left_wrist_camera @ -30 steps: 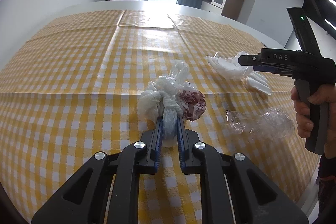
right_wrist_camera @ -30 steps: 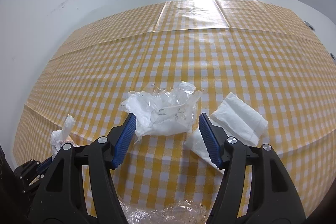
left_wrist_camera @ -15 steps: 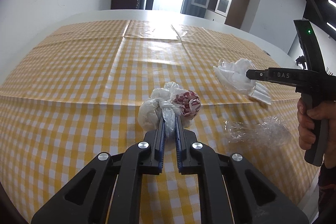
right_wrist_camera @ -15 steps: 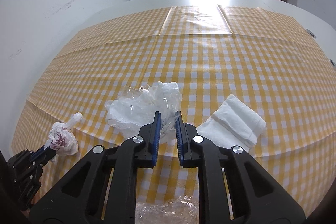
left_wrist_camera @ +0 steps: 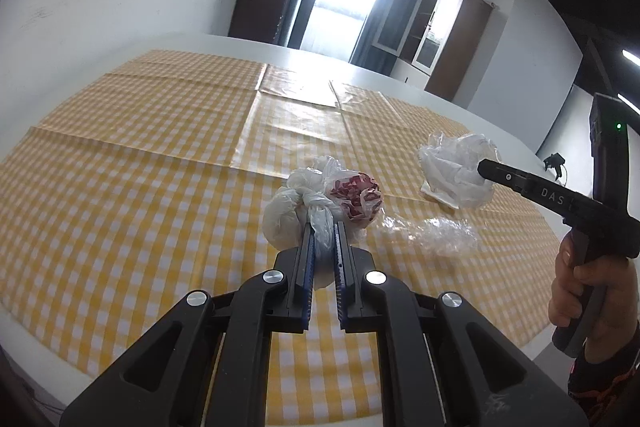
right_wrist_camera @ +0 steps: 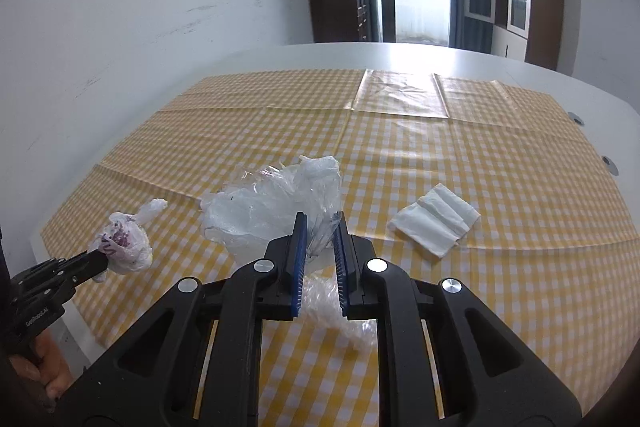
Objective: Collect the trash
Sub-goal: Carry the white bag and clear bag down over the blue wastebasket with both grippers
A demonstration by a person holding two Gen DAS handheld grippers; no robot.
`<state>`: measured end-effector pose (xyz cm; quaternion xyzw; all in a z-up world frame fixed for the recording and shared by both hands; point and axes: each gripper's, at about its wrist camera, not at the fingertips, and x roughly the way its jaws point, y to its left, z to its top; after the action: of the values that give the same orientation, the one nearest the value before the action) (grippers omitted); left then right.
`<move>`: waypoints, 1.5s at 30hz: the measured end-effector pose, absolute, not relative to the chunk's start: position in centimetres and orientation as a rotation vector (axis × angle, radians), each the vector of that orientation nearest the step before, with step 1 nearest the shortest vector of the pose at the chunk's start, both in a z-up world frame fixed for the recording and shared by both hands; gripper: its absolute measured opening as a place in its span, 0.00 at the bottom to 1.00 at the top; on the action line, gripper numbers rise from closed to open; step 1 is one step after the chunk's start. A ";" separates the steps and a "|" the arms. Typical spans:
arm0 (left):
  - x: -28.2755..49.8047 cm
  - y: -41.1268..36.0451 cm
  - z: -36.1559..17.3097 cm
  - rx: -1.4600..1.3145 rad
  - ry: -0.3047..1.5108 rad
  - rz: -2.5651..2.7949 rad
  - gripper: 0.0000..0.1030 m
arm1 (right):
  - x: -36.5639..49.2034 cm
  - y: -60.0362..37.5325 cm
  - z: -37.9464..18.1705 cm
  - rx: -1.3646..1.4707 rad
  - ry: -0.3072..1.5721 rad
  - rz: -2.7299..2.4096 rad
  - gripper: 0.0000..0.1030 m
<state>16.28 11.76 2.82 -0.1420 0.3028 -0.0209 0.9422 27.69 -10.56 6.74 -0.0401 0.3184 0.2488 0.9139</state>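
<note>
Since a second ago both grippers have risen off the checked surface (right_wrist_camera: 480, 155) with their loads. The left gripper (left_wrist_camera: 323, 231) is clamped on the knotted white trash bag (left_wrist_camera: 320, 207); the right gripper (right_wrist_camera: 320, 223) pinches the crumpled clear plastic bag (right_wrist_camera: 272, 207). A folded napkin (right_wrist_camera: 434, 225) lies at its 2 o'clock, clear wrap (left_wrist_camera: 436, 233) below.

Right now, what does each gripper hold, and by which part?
The left gripper pinches the knotted white bag by its twisted tail below the knot. The right gripper pinches the crumpled clear plastic by its near edge.
</note>
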 end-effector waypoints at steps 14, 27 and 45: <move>5.6 8.4 4.6 -0.284 0.532 -0.127 0.08 | 15.1 -14.0 5.3 -0.118 0.570 0.536 0.12; -0.2 6.5 4.6 -0.238 0.519 -0.155 0.09 | 7.0 -16.7 4.0 -0.086 0.532 0.593 0.12; -7.1 4.4 -0.7 -0.148 0.610 -0.154 0.09 | -1.3 -19.3 -2.0 -0.134 0.607 0.664 0.13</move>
<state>-7.11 4.37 -0.70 -0.0725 0.2996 -0.0756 0.9483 -1.29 -19.33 -1.99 -0.0648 0.2933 0.3205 0.8984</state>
